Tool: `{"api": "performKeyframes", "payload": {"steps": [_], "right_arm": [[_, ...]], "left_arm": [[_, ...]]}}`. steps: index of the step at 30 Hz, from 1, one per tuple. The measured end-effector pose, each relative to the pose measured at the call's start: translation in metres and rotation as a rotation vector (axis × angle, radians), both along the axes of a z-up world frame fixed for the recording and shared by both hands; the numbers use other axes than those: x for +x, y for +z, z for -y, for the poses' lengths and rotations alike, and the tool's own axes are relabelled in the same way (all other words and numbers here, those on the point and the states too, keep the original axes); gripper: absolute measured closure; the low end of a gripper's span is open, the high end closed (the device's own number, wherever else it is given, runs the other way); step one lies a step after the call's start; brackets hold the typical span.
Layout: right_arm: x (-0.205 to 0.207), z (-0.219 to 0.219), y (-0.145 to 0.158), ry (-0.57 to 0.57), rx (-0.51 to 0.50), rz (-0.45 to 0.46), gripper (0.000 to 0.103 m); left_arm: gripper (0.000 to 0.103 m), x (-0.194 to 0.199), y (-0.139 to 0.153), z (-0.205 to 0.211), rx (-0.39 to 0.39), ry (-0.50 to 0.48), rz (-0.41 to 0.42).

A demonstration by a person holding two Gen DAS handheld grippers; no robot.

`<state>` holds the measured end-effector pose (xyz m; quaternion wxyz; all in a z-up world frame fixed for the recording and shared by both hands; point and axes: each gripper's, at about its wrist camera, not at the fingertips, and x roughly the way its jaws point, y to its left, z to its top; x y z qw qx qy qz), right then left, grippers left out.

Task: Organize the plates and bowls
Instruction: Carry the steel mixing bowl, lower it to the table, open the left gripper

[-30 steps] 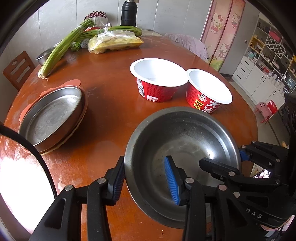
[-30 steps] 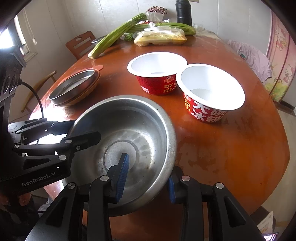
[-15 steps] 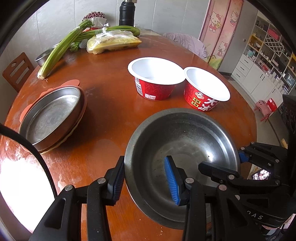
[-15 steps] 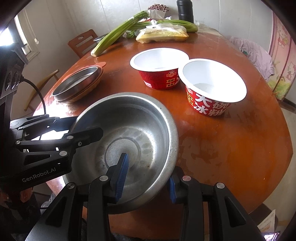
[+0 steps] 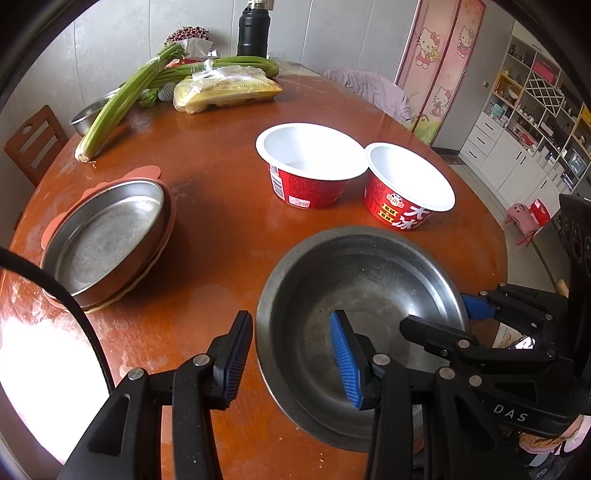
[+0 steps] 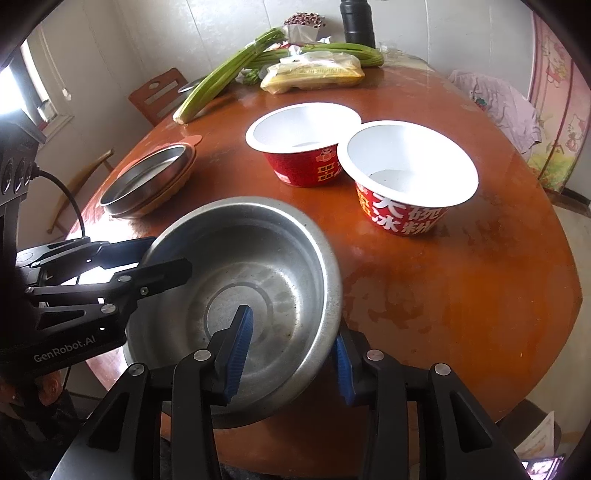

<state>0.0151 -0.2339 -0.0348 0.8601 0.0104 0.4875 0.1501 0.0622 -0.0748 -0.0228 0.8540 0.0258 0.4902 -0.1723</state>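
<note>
A large steel bowl (image 5: pixel 369 291) (image 6: pixel 258 266) is at the near edge of the round wooden table (image 5: pixel 229 236), held between both grippers. My left gripper (image 5: pixel 291 354) is open and straddles the bowl's left rim, one finger inside and one outside. My right gripper (image 6: pixel 291 343) is open and straddles its right rim the same way. A steel plate (image 5: pixel 107 236) (image 6: pixel 147 181) lies stacked on a pink plate at the left. Two empty red paper bowls (image 5: pixel 314 166) (image 5: pixel 408 186) stand beyond the steel bowl, also in the right wrist view (image 6: pixel 303 140) (image 6: pixel 406 173).
At the far side of the table lie celery stalks (image 5: pixel 122 107), a yellow bag of food (image 5: pixel 225 90), a small steel bowl (image 5: pixel 86 116) and a black flask (image 5: pixel 253 31). A wooden chair (image 5: pixel 31 144) stands at the left. A cable (image 5: pixel 55 288) crosses the lower left.
The steel bowl and both grippers have drawn back a little toward the near table edge. The gap to the red bowls has grown. Finger spacing looks unchanged.
</note>
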Motion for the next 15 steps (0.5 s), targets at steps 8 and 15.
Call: {"api": "performKeyframes", "payload": {"steps": [8,15], "right_arm": [[0.001,0.009,0.009,-0.022,0.008,0.025,0.06],[0.006,0.019,0.018,-0.036,0.015,0.038,0.06]], "left_arm": [[0.059,0.005,0.015,-0.005,-0.008,0.018,0.026],[0.059,0.014,0.031,0.008,-0.008,-0.006,0.044]]}}
